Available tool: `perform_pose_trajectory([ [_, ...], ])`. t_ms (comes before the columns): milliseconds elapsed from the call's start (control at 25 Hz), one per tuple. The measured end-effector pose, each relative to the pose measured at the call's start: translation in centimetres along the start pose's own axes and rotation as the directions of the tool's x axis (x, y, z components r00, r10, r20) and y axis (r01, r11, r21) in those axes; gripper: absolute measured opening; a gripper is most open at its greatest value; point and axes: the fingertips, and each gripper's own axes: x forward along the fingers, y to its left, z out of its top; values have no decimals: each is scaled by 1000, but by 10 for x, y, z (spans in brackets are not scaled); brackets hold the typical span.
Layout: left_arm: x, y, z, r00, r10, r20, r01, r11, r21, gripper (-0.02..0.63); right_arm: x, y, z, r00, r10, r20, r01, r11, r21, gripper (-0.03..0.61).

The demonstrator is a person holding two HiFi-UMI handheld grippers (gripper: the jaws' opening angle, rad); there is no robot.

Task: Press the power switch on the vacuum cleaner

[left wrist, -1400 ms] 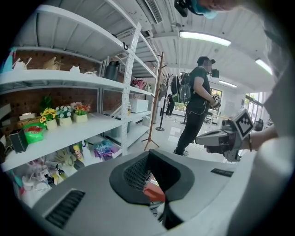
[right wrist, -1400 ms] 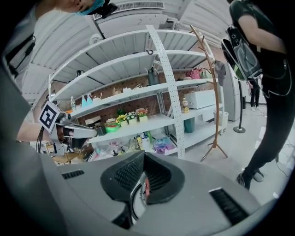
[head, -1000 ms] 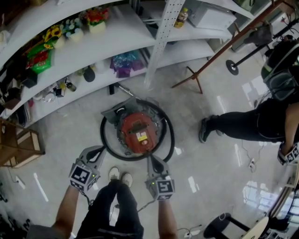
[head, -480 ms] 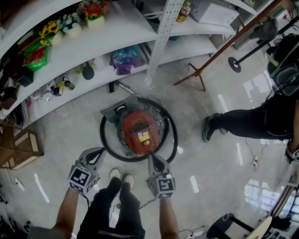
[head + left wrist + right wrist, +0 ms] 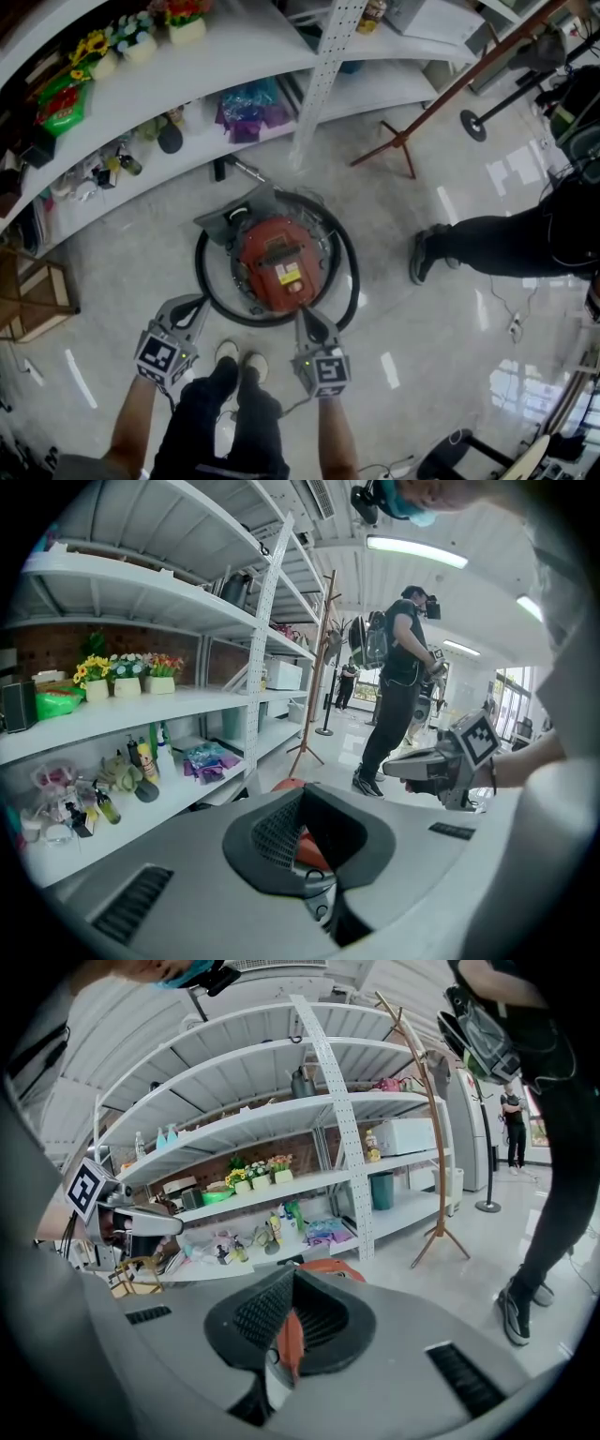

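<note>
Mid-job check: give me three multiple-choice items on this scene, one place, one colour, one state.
1. Where is the round red vacuum cleaner? A on a shelf; B on the pale floor ahead of the person's shoes; C on a chair.
2. What colour is the hose coiled round it? A black; B yellow; C white.
3. What do the left gripper and right gripper hold? A the hose; B nothing; C a bottle.
Key: 1 B, it sits on the floor; 2 A, the ring is black; 3 B, both pairs of jaws are empty.
</note>
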Motion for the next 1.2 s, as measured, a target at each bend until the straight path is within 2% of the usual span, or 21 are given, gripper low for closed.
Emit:
perform_pose_trajectory([
  [560,20,7,-33,1000,-6,7,6,998,61,8,36,-16,-46,1000,-5,-1,5,1000,-3,2],
  [1200,25,8,-55,1000,5,17,-6,998,56,8,78,-33,-91,1000,10,-27,-9,1000,26,2],
])
